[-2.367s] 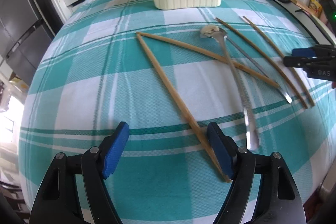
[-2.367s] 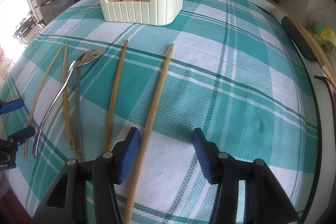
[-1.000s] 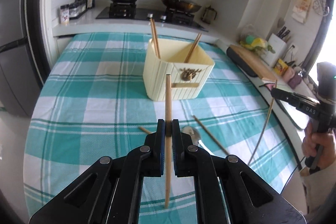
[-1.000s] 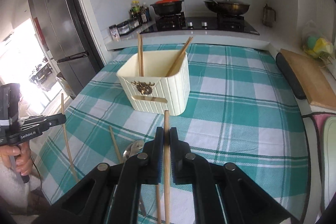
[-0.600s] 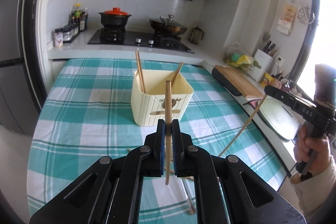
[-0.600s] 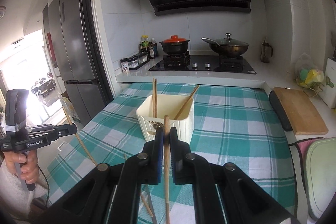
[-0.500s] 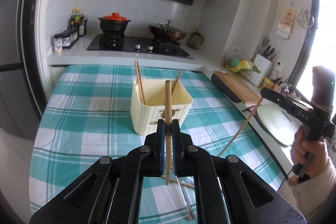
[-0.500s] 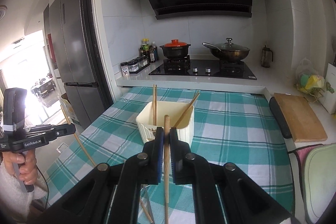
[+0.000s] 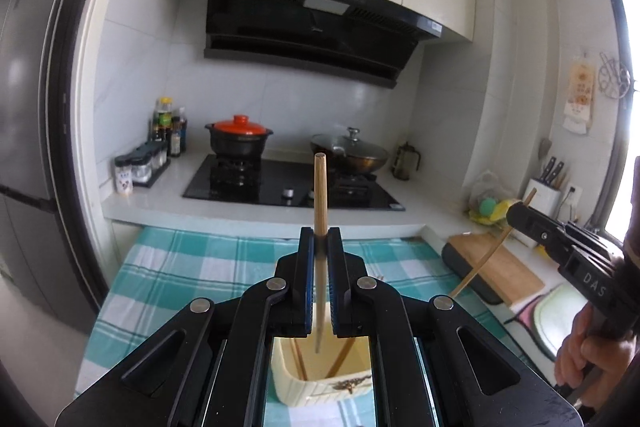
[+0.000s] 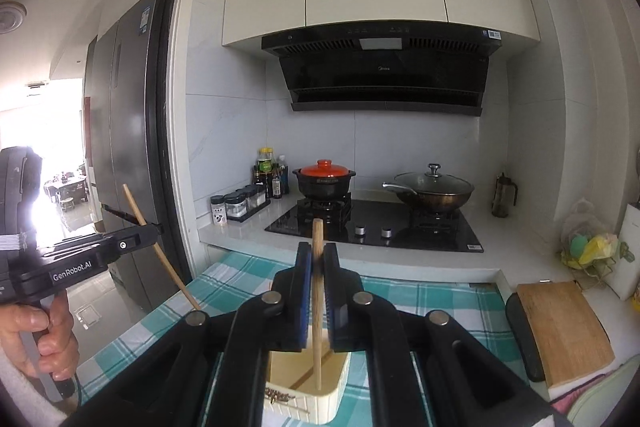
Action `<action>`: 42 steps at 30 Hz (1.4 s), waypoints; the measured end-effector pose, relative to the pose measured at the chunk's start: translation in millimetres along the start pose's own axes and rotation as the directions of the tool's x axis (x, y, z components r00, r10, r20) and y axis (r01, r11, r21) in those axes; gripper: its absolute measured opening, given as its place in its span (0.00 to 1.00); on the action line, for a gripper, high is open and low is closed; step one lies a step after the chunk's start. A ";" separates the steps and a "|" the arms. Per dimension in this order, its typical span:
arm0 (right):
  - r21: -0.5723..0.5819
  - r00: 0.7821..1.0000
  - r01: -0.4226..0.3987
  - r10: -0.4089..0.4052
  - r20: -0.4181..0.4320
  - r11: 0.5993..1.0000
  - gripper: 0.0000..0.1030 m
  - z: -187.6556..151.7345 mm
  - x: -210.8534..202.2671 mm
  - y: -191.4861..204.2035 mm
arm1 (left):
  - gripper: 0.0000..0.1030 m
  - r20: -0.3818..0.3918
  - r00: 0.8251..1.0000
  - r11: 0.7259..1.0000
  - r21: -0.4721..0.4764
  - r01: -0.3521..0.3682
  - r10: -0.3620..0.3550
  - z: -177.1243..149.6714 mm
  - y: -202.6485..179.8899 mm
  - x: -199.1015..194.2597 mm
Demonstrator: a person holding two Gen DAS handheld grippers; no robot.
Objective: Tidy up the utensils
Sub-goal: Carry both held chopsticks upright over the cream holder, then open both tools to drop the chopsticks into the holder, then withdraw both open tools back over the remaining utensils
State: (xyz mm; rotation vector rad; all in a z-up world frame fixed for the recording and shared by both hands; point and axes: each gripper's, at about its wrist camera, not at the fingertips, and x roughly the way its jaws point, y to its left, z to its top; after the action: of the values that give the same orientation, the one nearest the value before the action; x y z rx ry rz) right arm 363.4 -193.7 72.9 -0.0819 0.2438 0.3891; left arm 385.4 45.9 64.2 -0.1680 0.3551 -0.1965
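My left gripper (image 9: 320, 233) is shut on a wooden chopstick (image 9: 320, 195) that stands upright between its blue pads. Its lower tip hangs over the open cream utensil holder (image 9: 320, 385), which has two chopsticks leaning inside. My right gripper (image 10: 317, 249) is likewise shut on an upright chopstick (image 10: 317, 311) above the same holder (image 10: 308, 397). In the left wrist view the right gripper (image 9: 516, 213) shows at the right edge with its slanted chopstick (image 9: 486, 259). In the right wrist view the left gripper (image 10: 154, 227) shows at the left with its chopstick (image 10: 168, 267). The utensils on the cloth are hidden.
The table has a teal checked cloth (image 9: 180, 267). Behind it is a counter with a hob, a red-lidded pot (image 9: 239, 141), a lidded wok (image 9: 350, 151) and spice jars (image 9: 140, 167). A wooden cutting board (image 10: 564, 327) lies at the right, a dark fridge (image 10: 120, 147) at the left.
Both grippers, first open over chopsticks lying on the cloth, closed on one each and rose. Both views tilted up; the holder dropped to the bottom of the frames.
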 end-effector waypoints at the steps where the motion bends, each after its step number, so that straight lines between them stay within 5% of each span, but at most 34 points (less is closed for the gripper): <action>1: 0.000 1.000 0.002 -0.002 -0.015 1.000 0.06 -3.4 13.4 -1.0 | 0.04 -0.022 1.000 1.000 -0.005 -0.006 0.005 -2.2 1.6 12.9; 4: 0.038 0.993 -0.016 0.020 -0.118 0.999 0.06 -20.9 56.1 -8.9 | 0.04 -0.118 0.993 1.000 -0.016 -0.013 0.011 -12.4 5.4 50.0; 9: 0.196 0.922 -0.065 0.134 -0.364 0.979 0.06 -61.1 123.2 -35.3 | 0.04 -0.300 0.954 1.000 -0.012 -0.014 0.009 -38.9 11.9 104.1; 15: 0.236 0.871 -0.074 0.178 -0.457 0.969 0.07 -89.6 158.7 -42.8 | 0.05 -0.411 0.912 0.999 -0.034 0.002 -0.016 -64.2 11.6 133.6; 18: 0.224 0.873 -0.069 0.167 -0.458 0.972 0.13 -90.1 158.4 -39.1 | 0.13 -0.422 0.907 0.999 -0.033 0.006 -0.019 -67.3 10.4 128.1; 20: 0.208 0.891 -0.060 0.147 -0.429 0.976 0.47 -85.3 145.4 -37.0 | 0.43 -0.416 0.909 1.000 -0.026 0.013 -0.023 -66.7 10.0 113.3; 21: 0.200 0.904 -0.055 0.134 -0.405 0.978 0.52 -81.2 136.7 -37.0 | 0.50 -0.410 0.912 1.000 -0.014 0.010 -0.014 -66.1 10.0 102.6; 26: 0.097 0.937 -0.043 0.074 -0.341 0.994 0.58 -76.7 62.5 -28.9 | 0.85 -0.414 0.910 0.997 0.079 0.017 0.017 -86.7 12.1 35.0; 29: 0.032 0.944 -0.006 0.016 -0.329 0.999 0.74 -100.0 14.4 -24.4 | 0.93 -0.420 0.907 0.994 0.109 0.006 0.040 -124.1 17.7 -5.5; 31: -0.004 0.939 0.026 -0.026 -0.343 1.000 0.76 -128.9 -12.2 -22.0 | 0.94 -0.434 0.899 0.995 0.099 -0.017 0.059 -158.6 24.1 -24.3; 36: -0.063 0.877 0.139 -0.153 -0.456 0.988 0.76 -227.8 -47.6 -24.8 | 0.94 -0.504 0.854 0.991 0.046 -0.123 0.129 -242.5 40.1 -37.1; 42: -0.030 0.782 0.295 -0.259 -0.567 0.955 0.76 -306.9 -59.9 -51.3 | 0.94 -0.472 0.850 0.972 0.085 -0.221 0.234 -284.7 45.7 -28.7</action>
State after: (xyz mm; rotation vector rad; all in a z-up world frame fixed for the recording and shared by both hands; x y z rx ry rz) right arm 262.1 -301.4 -207.3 -0.1731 0.8279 0.0483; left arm 263.9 59.9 -198.5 -0.0448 0.8649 -0.0026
